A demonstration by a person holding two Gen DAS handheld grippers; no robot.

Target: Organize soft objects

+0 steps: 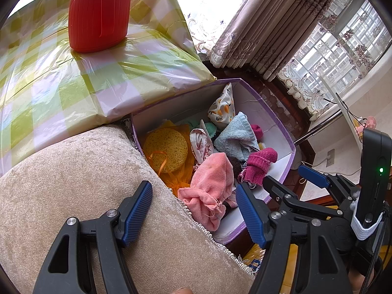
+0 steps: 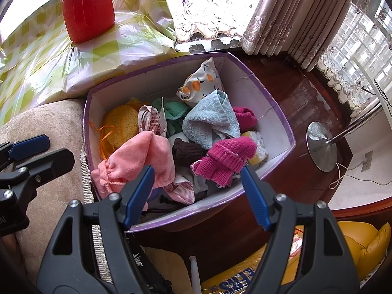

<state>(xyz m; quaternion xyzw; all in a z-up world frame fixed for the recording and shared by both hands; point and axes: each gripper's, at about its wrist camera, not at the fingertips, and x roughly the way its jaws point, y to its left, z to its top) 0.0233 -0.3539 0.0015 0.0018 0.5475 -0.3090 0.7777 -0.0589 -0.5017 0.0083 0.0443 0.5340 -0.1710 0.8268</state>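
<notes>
Beside beige cushion (image 1: pixel 73 183), purple-rimmed box (image 2: pixel 274 103) of soft cloths; both tools (image 1: pixel 193 210) (image 2: pixel 197 193) open, empty.

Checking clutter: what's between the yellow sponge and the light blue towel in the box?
In the right wrist view, a white red-patterned cloth and a green cloth lie between yellow sponge and light blue towel.

Both views are lit by strong daylight entering through the window (image 1: pixel 343 46) and lace curtains (image 2: pixel 306 22) at upper right; the panes and the sky behind the net curtain are overexposed to plain white. Glare streaks the glossy checked plastic wrapping (image 1: pixel 73 73) and the polished dark wood floor (image 2: pixel 294 98). Shadows are soft and fall inside the purple-edged box (image 2: pixel 269 93). Fisheye distortion bows straight edges, and black vignetting closes the corners. Focus is sharp throughout, with no motion blur.
</notes>
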